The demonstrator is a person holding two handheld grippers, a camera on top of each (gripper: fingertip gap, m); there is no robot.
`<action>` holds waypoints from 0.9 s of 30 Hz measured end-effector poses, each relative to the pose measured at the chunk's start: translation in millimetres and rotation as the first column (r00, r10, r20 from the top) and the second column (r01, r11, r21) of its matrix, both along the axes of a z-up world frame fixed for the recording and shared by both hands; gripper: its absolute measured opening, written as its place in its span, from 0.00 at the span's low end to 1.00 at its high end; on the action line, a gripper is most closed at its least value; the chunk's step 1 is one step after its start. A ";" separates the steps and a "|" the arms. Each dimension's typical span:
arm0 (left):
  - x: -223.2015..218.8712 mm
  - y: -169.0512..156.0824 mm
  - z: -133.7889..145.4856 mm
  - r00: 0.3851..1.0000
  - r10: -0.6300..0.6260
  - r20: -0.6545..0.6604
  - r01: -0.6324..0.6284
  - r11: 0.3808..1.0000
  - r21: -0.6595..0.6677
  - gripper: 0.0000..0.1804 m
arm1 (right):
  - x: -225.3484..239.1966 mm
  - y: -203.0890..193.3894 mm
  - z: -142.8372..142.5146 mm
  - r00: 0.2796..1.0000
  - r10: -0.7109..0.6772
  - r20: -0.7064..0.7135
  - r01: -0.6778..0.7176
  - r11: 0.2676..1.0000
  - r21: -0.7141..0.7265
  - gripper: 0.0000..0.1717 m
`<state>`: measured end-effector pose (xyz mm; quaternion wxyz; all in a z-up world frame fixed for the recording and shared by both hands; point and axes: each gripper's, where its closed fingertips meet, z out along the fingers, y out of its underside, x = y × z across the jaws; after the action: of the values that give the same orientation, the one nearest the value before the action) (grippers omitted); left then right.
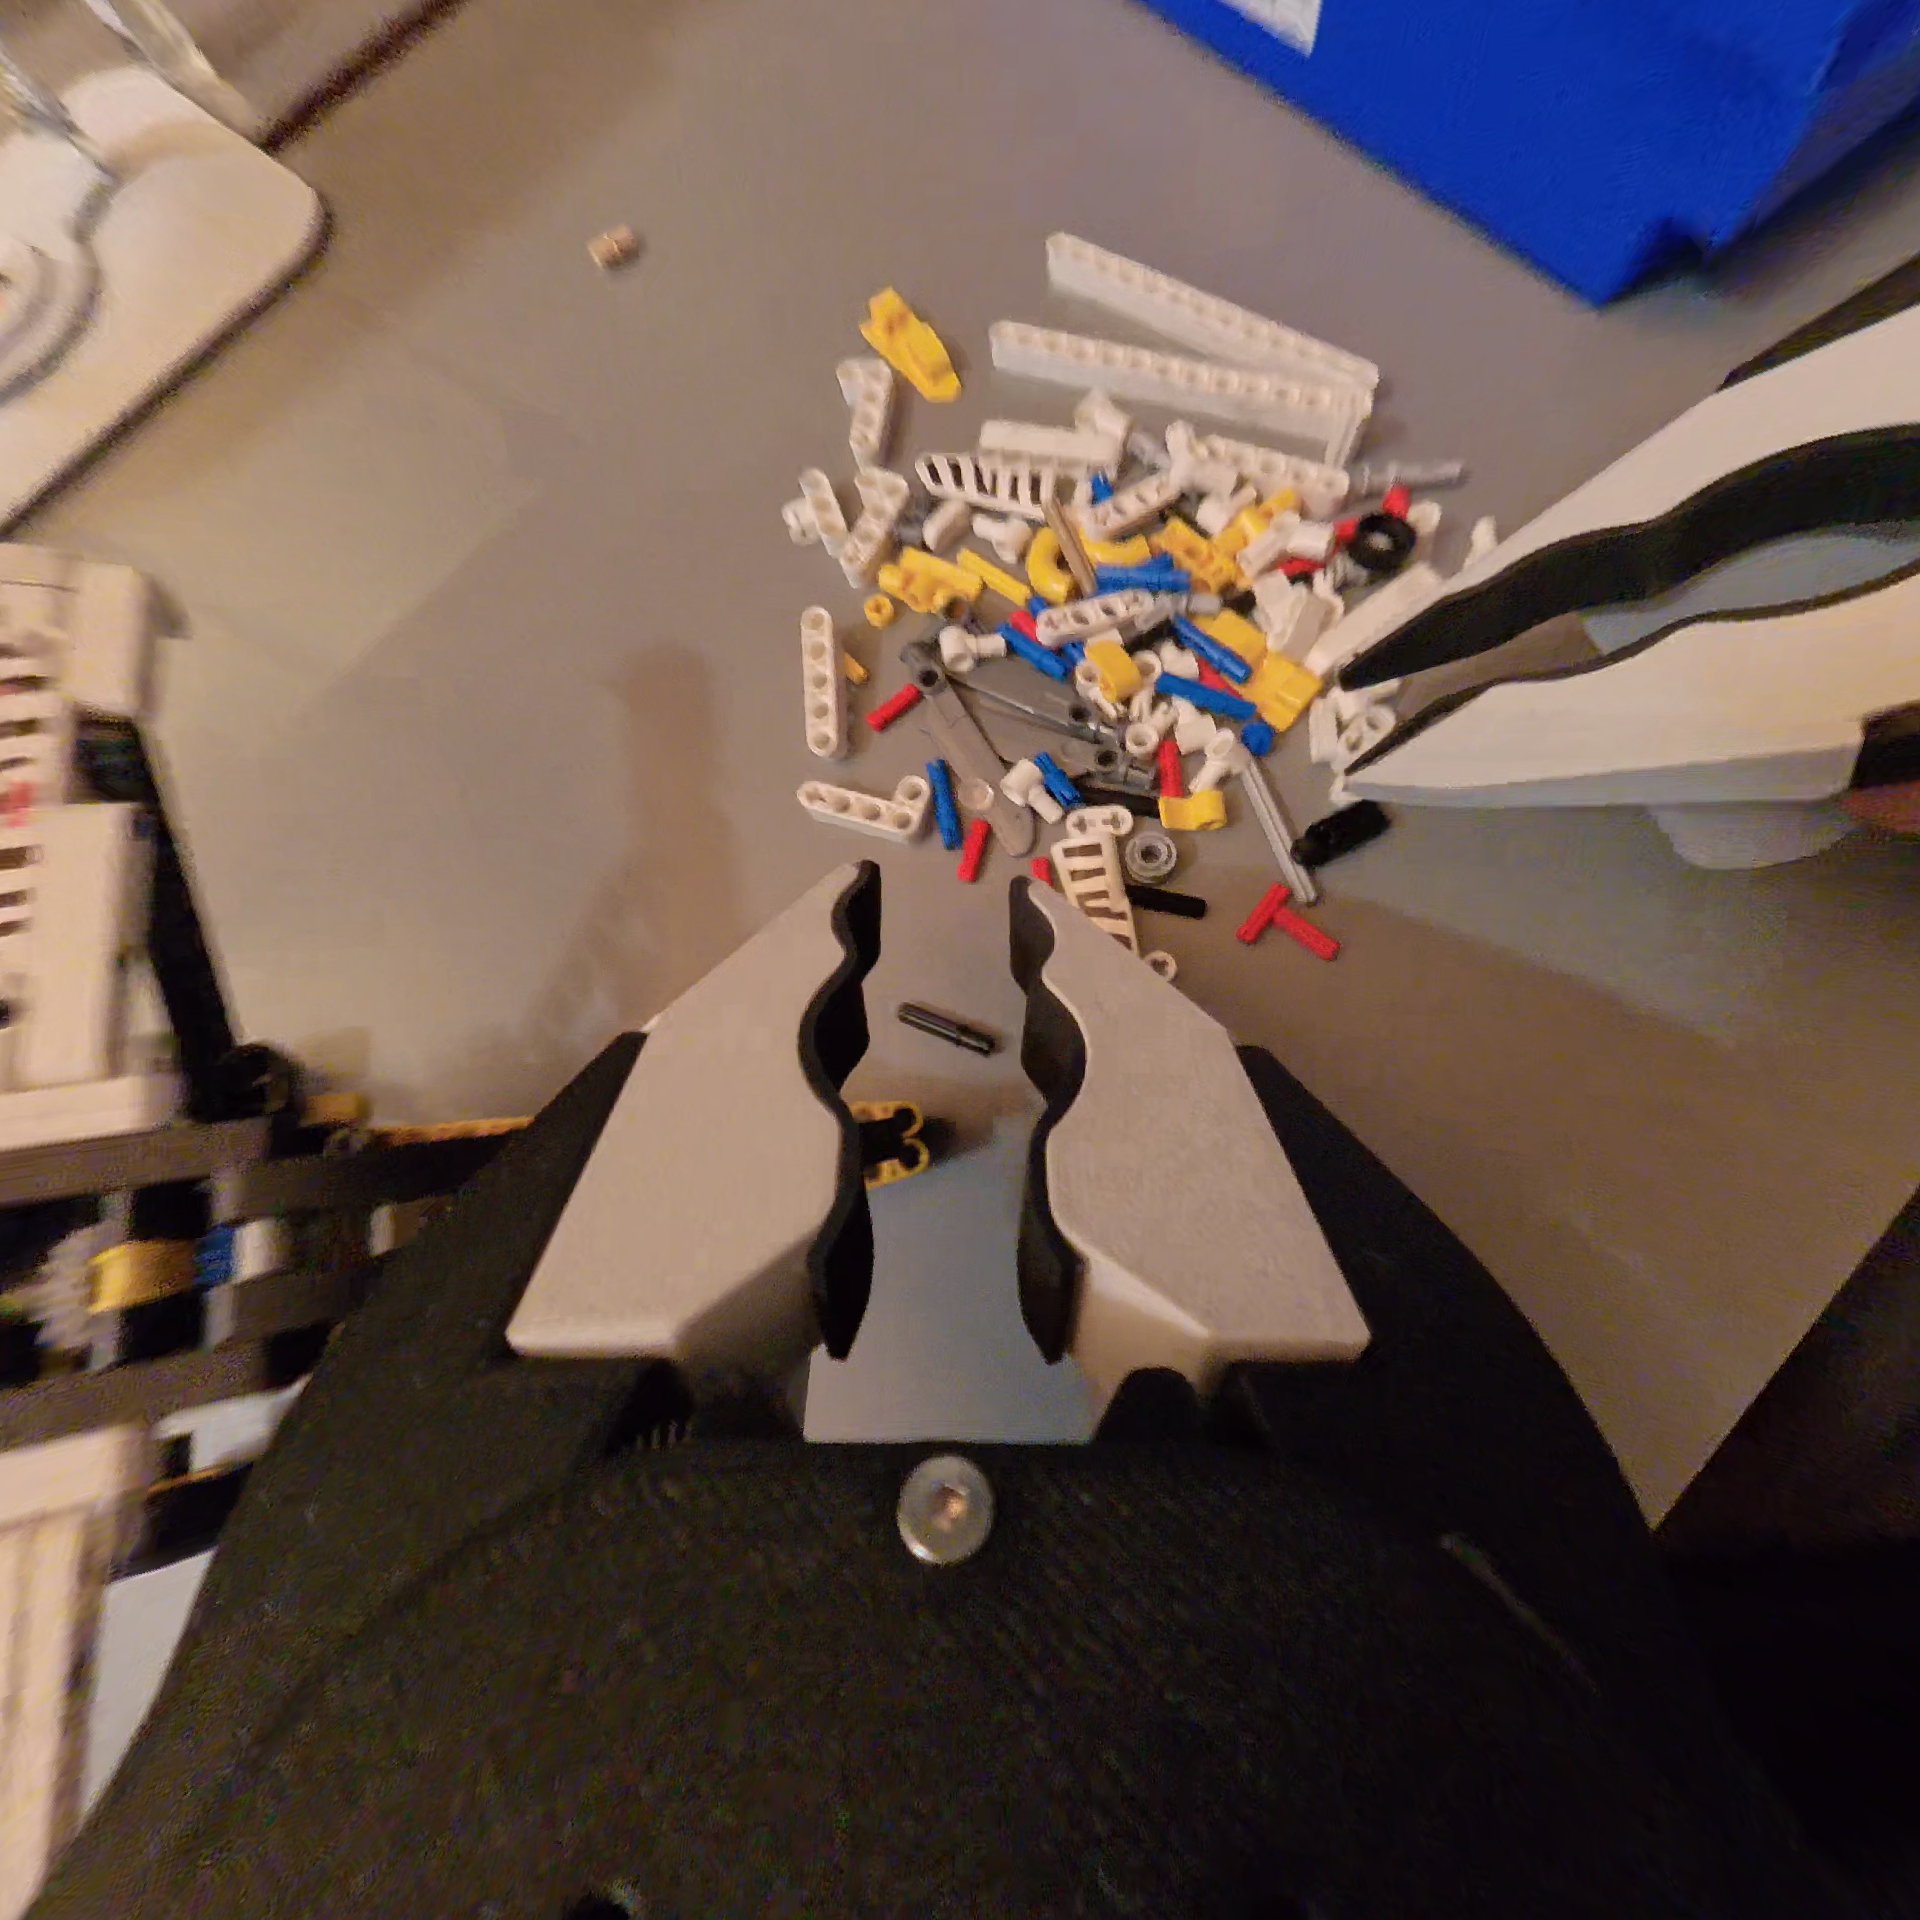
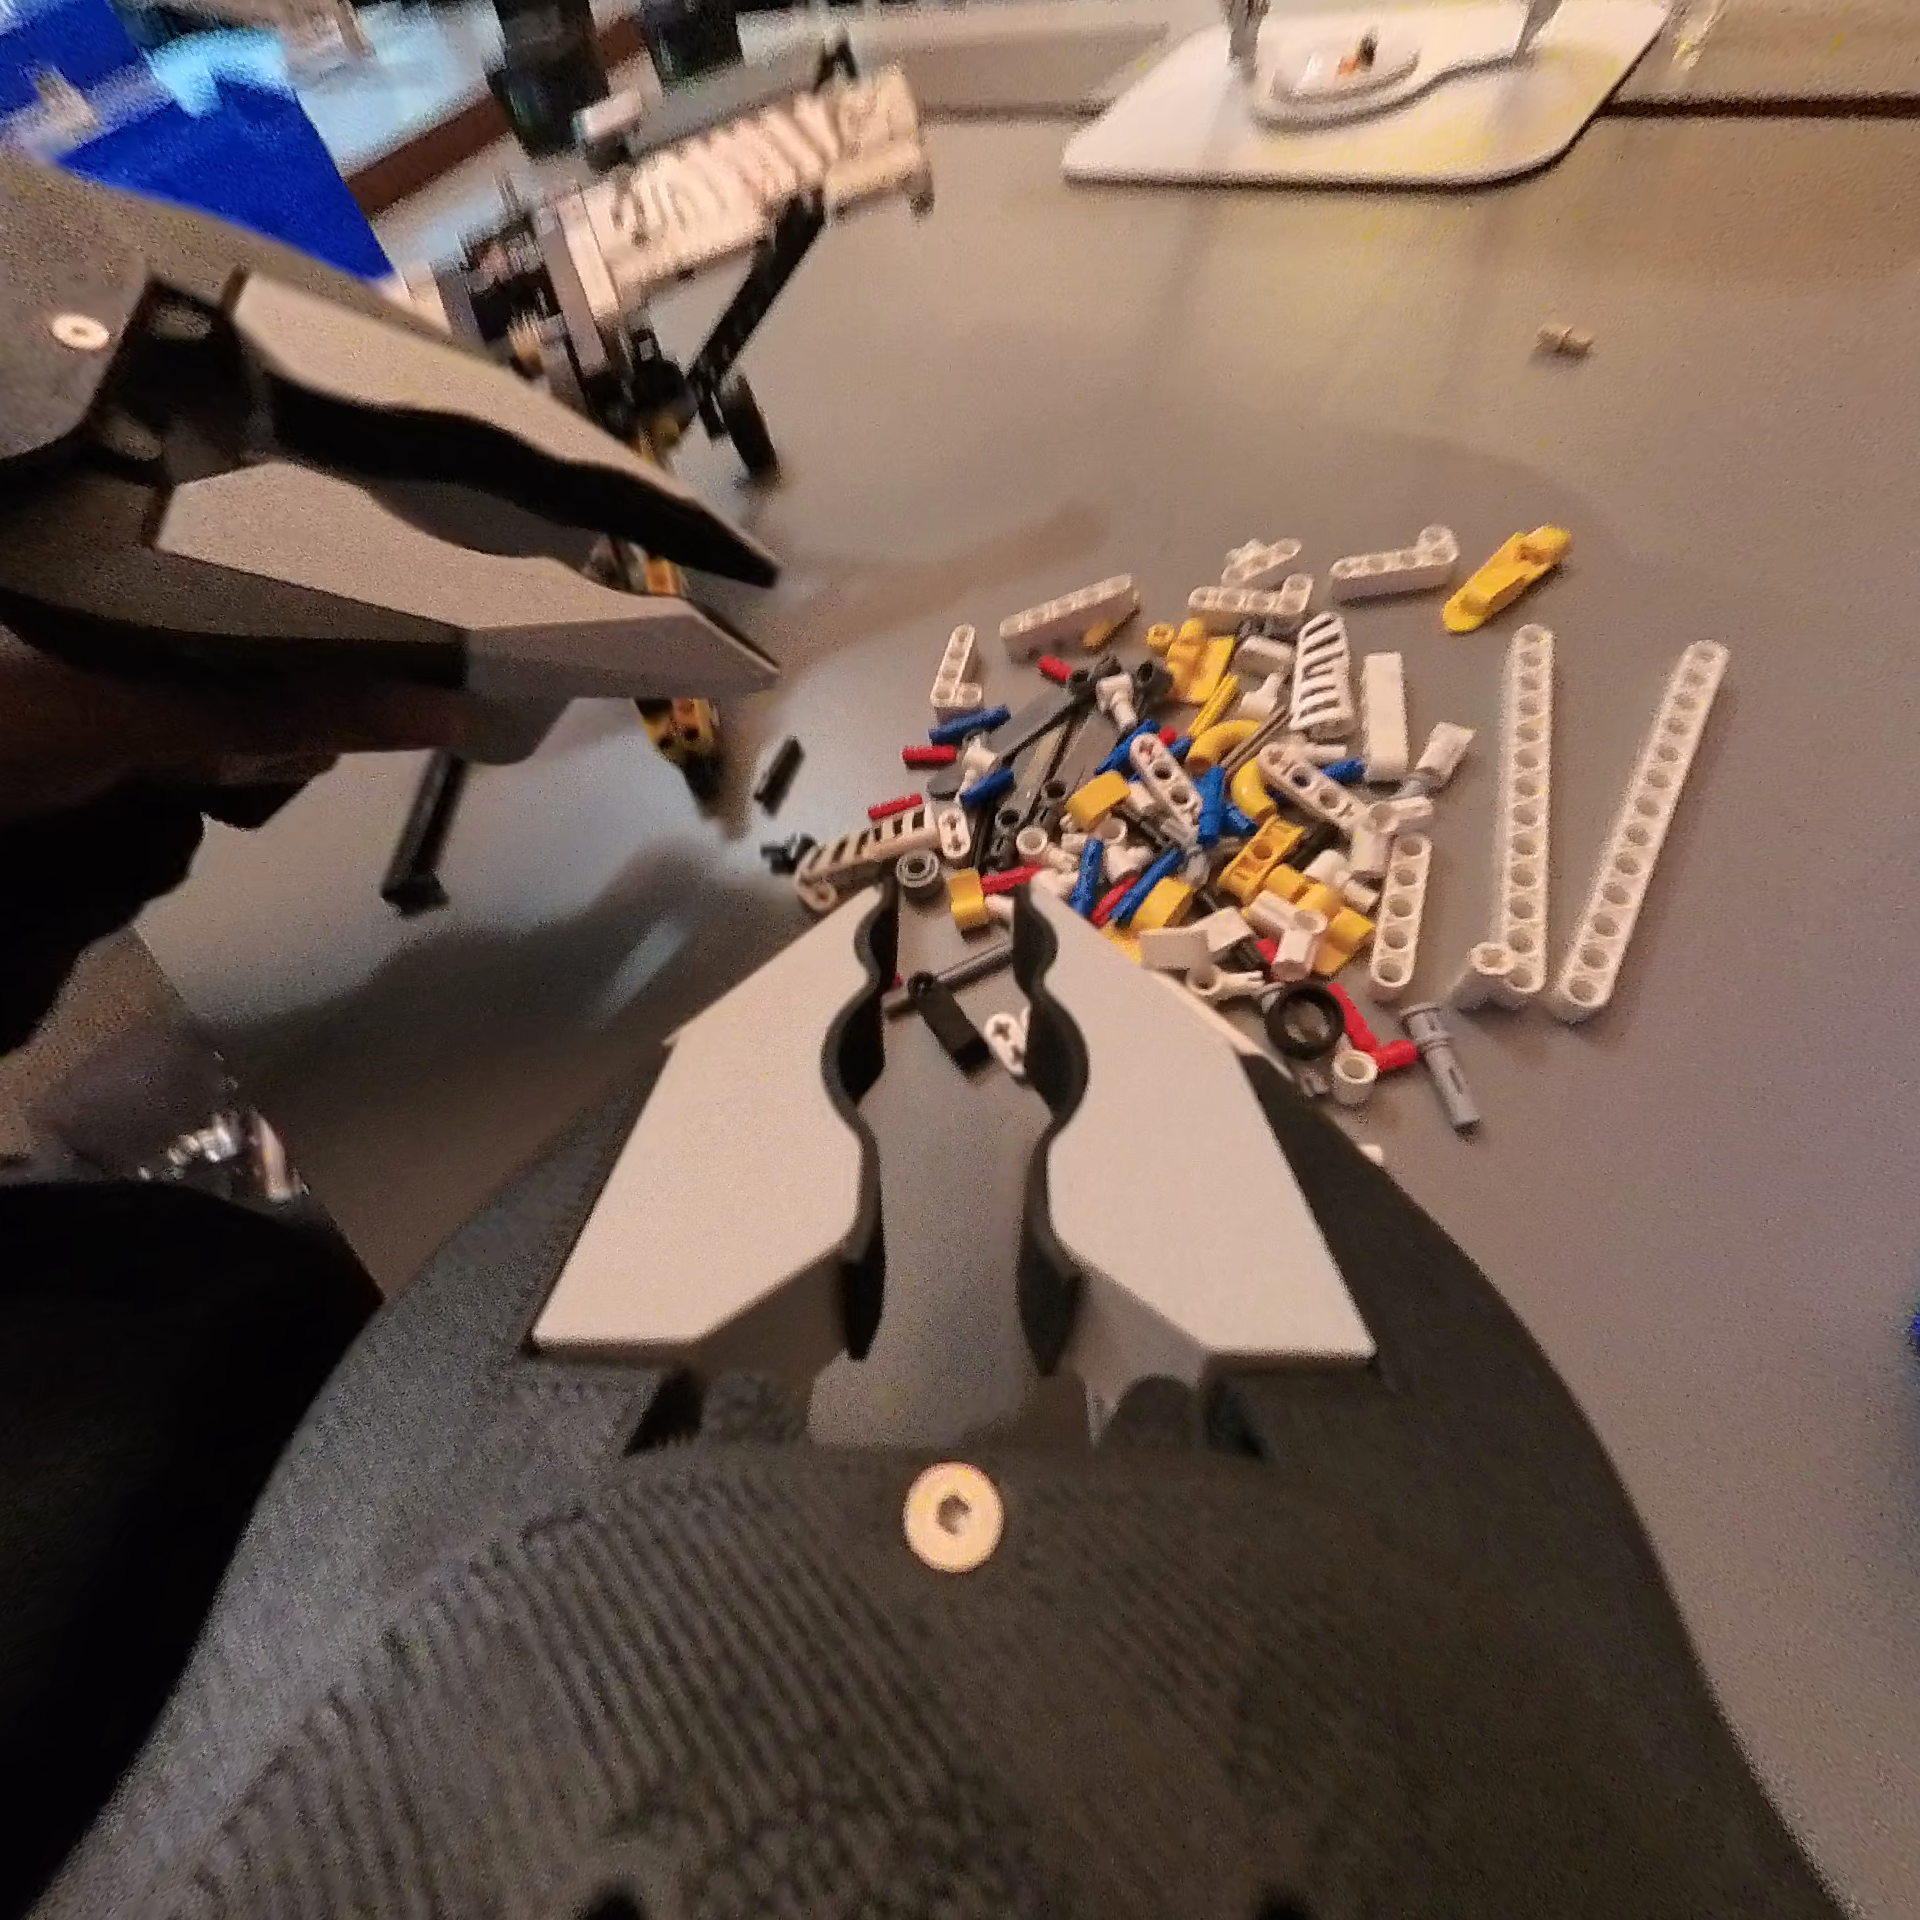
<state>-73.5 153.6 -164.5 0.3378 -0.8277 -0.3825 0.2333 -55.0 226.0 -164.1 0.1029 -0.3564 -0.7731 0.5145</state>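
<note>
My left gripper (image 1: 943,899) is open and holds nothing. A short black pin (image 1: 945,1029) lies on the grey table (image 1: 468,623) between its fingers, touching neither pad. A yellow and black piece (image 1: 891,1143) lies just behind the pin. A pile of small white, yellow, blue, red and grey building pieces (image 1: 1101,623) lies ahead. My right gripper (image 2: 956,914) is open at the near edge of the same pile (image 2: 1247,810). A black piece (image 2: 948,1016) and a thin grey axle (image 2: 971,968) lie on the table beneath its gap. The left gripper also shows in the right wrist view (image 2: 771,623), with its jaws apart.
A partly built white and black model (image 1: 83,935) stands at the left; it also shows in the right wrist view (image 2: 665,239). A blue box (image 1: 1610,125) is at the far right. A white base plate (image 2: 1351,135) lies beyond the pile. A small tan piece (image 1: 613,246) lies alone. The gap from one gripper's tips to the other's is roughly 8 cm. The black piece (image 2: 948,1016) sits 4 cm or so from the ends of my right fingers. Seen from the left wrist view (image 1: 1348,822) as well. My right gripper's tips are some 4 cm from the thin grey axle (image 2: 971,968). The left camera catches it too, in the left wrist view (image 1: 1278,809).
</note>
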 end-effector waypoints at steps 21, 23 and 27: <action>81.2 -128.1 26.0 0.987 0.148 -0.061 -0.097 0.856 0.507 0.08 | 90.2 -149.9 -10.5 0.900 0.435 -0.039 -0.427 0.895 0.128 0.18; 84.6 -129.4 24.8 0.988 0.139 -0.067 -0.084 0.849 0.522 0.08 | 95.1 -158.9 -21.3 0.888 0.459 -0.007 -0.450 0.873 0.186 0.19; 90.5 -130.3 28.5 0.989 0.131 -0.063 -0.066 0.794 0.604 0.08 | 89.3 -163.9 -35.1 0.899 0.437 0.035 -0.430 0.865 0.259 0.18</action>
<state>17.1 23.3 -136.0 0.5889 -0.6440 -0.4616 0.1592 34.4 62.1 -199.2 0.0401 -0.1506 -0.8926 0.4230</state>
